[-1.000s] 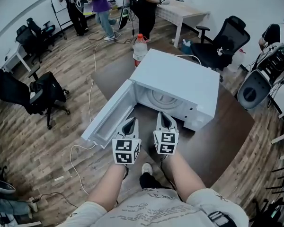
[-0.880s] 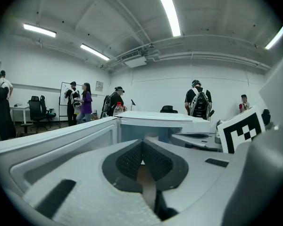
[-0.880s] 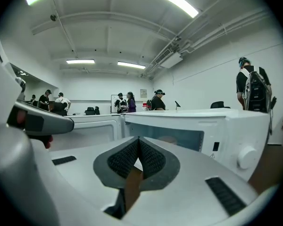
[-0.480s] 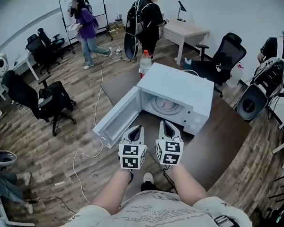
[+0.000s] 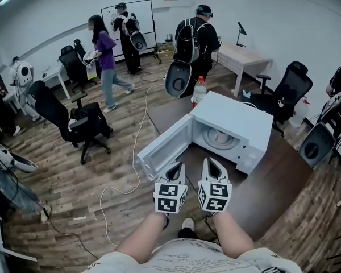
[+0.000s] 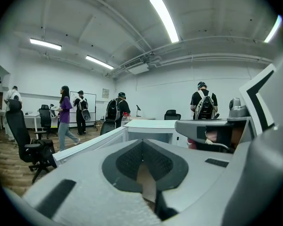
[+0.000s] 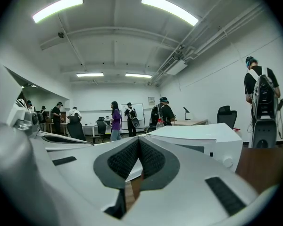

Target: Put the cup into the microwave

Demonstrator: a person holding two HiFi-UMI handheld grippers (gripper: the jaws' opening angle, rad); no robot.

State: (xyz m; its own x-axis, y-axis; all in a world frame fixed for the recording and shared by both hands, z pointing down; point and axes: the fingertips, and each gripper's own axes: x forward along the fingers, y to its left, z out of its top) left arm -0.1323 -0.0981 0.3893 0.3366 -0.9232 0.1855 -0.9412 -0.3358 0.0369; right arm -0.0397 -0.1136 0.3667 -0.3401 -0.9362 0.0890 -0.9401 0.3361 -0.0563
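Jaws pressed together on both, nothing between. Left gripper (image 5: pixel 175 166) and right gripper (image 5: pixel 209 162) sit side by side and roughly level, forearms coming in from 6 o'clock, noses toward the microwave (image 5: pixel 238 121) at 1 o'clock.

Head view only: door (image 5: pixel 162 151) is open toward 10 o'clock. A pale round shape on the turntable inside looks like the cup (image 5: pixel 219 136), but I can't confirm.

Gripper views add ceiling strip lights (image 6: pixel 165 13); the cup isn't made out there.

Dark table (image 5: pixel 267 181), plank floor (image 5: pixel 74 181), office chairs (image 5: pixel 88 127). People (image 5: pixel 105 61) at 11–12 o'clock near a whiteboard (image 5: pixel 142 13).
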